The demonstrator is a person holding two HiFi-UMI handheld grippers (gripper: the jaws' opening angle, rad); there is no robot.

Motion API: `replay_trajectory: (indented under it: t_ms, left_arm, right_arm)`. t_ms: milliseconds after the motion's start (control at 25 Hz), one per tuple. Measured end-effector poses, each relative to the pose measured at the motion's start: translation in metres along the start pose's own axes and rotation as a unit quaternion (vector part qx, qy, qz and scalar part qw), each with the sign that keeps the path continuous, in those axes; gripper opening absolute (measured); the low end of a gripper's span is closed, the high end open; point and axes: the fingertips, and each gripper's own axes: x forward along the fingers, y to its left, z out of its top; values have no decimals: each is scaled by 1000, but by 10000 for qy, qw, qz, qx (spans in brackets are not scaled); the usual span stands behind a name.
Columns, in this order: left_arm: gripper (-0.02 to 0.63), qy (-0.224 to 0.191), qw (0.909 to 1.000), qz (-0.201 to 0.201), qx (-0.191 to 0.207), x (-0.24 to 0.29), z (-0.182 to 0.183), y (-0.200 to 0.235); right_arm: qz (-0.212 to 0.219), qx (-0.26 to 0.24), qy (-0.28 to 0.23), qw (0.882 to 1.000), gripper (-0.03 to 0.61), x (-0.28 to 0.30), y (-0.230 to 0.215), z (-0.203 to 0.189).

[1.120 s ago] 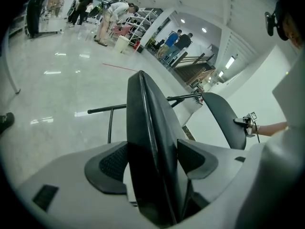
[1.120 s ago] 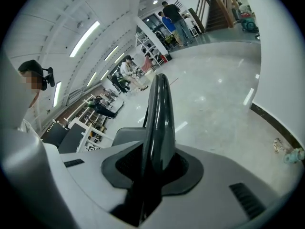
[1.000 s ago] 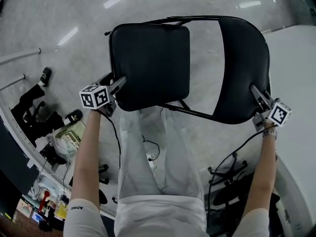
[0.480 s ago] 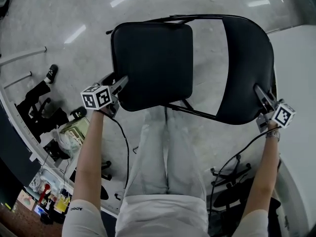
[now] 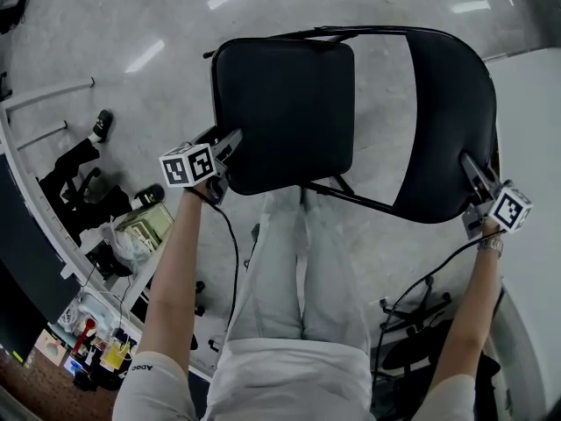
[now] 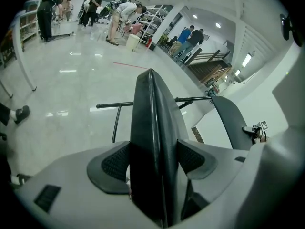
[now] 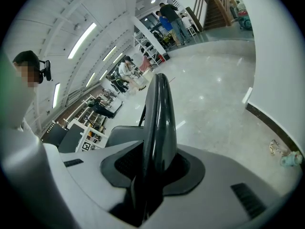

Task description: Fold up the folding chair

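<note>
Two grips: left gripper (image 5: 230, 139) on seat (image 5: 285, 112), right gripper (image 5: 471, 162) (just opening) around backrest (image 5: 447, 121).

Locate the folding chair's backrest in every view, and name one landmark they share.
Head view: backrest, right of centre, curved panel.
Left gripper view: right of middle, beyond the edge-on seat.
Right gripper view: dead centre, edge-on.
Shared landmark: the seat, head view centre, right gripper view lower left.
</note>
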Motion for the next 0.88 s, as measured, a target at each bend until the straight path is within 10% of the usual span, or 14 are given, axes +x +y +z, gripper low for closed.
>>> replay_trajectory:
  t_ms: [880]
  left_arm:
    - [310,567,9942,-2,913,-17,8,-117]
  right_arm:
    - [-919,-469,47,9947,127,-56,44,39]
